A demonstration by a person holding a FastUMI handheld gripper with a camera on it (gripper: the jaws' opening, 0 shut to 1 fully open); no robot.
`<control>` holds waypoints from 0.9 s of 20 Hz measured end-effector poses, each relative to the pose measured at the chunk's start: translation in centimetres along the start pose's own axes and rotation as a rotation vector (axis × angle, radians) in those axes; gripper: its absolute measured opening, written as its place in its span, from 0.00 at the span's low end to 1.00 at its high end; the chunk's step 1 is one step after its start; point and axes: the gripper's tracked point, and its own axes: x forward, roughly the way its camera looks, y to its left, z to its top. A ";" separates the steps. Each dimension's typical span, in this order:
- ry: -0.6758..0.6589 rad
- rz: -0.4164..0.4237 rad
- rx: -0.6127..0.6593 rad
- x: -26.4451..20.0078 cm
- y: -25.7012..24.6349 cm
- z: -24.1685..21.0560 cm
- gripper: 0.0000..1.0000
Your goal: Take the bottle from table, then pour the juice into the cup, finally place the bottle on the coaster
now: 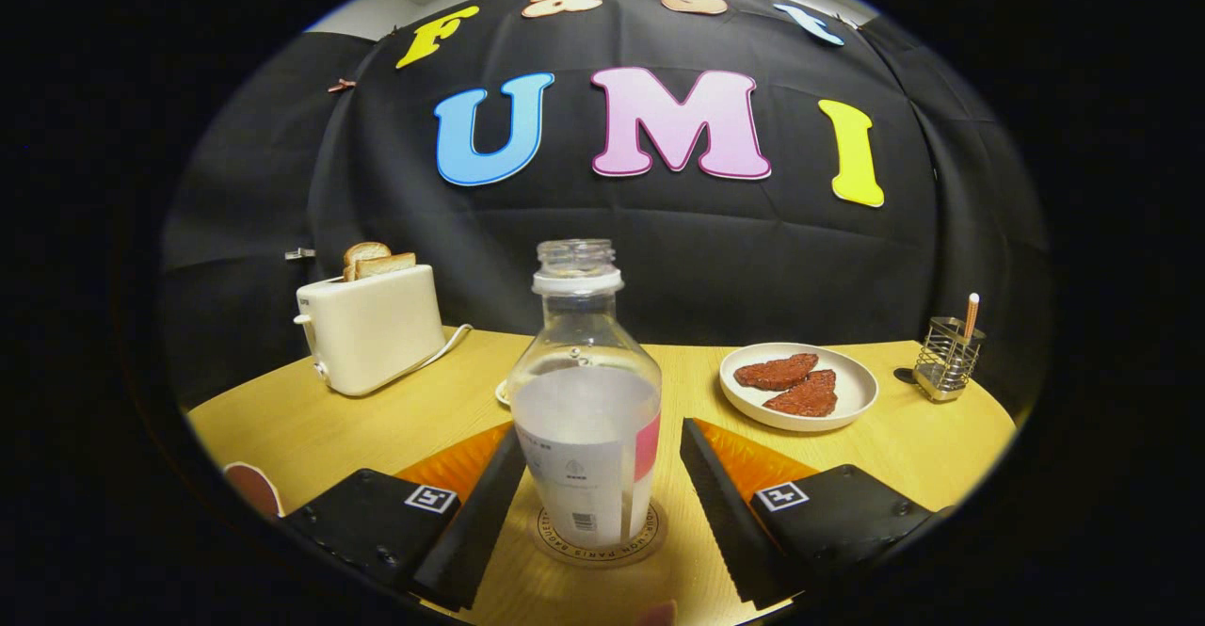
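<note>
A clear, uncapped bottle with a white label and some pale liquid stands upright on a round coaster on the wooden table. My gripper is open with a finger on each side of the bottle. The left finger lies close against the bottle's side. The right finger stands apart from it with a strip of table showing in the gap. A small pale rim peeks out from behind the bottle on its left; most of that thing is hidden.
A cream toaster with bread slices in it stands beyond the left finger. A white plate with two reddish-brown pieces lies beyond the right finger, and a wire holder stands further right. A brown round object lies at the table's near left edge.
</note>
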 end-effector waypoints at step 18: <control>-0.068 -0.102 -0.057 -15.0 0.8 9.5 0.99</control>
